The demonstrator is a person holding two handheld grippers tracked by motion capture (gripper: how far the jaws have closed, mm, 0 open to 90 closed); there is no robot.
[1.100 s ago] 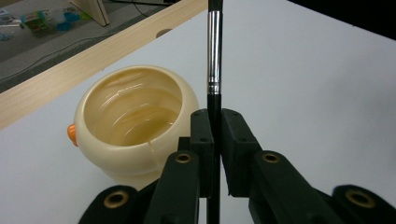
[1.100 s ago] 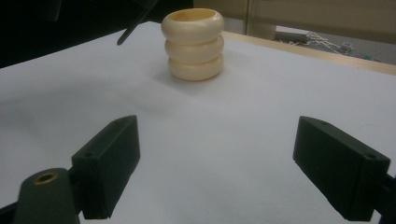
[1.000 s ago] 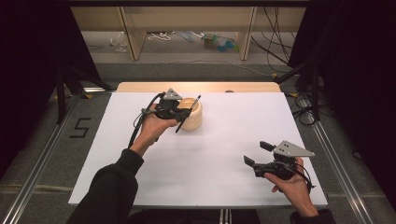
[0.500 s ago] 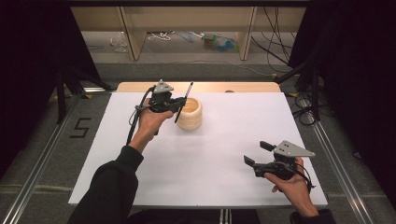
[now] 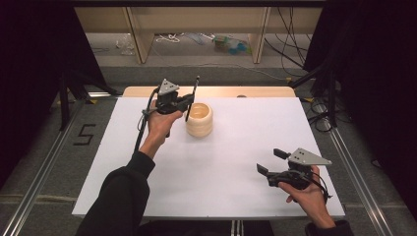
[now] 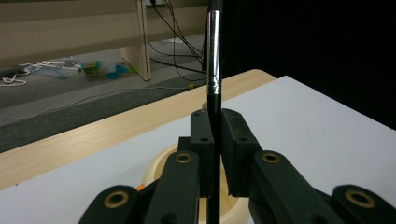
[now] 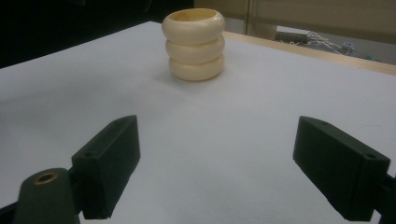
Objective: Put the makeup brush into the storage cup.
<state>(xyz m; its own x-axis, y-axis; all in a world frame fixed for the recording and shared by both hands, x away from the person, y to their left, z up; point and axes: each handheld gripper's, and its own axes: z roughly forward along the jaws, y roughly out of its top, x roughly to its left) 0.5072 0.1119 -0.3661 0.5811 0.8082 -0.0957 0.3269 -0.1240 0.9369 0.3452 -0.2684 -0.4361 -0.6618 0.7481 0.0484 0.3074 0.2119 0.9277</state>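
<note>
Brush (image 6: 214,70) hanging over cream holder (image 5: 199,119)
Left gripper (image 5: 183,102) is clamping its thin, light, slippery handle mid-shaft; right gripper (image 5: 270,161) is gaping idle.

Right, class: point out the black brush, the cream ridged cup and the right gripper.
black brush (image 6: 213,51): left gripper view, on its silver ferrule.
cream ridged cup (image 7: 193,46): right gripper view, on its middle ridge.
right gripper (image 5: 270,161): high view, between its open fingertips.

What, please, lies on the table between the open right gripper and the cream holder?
Nothing: in the right gripper view, bare white table stretches from the right gripper to the cream holder.
</note>
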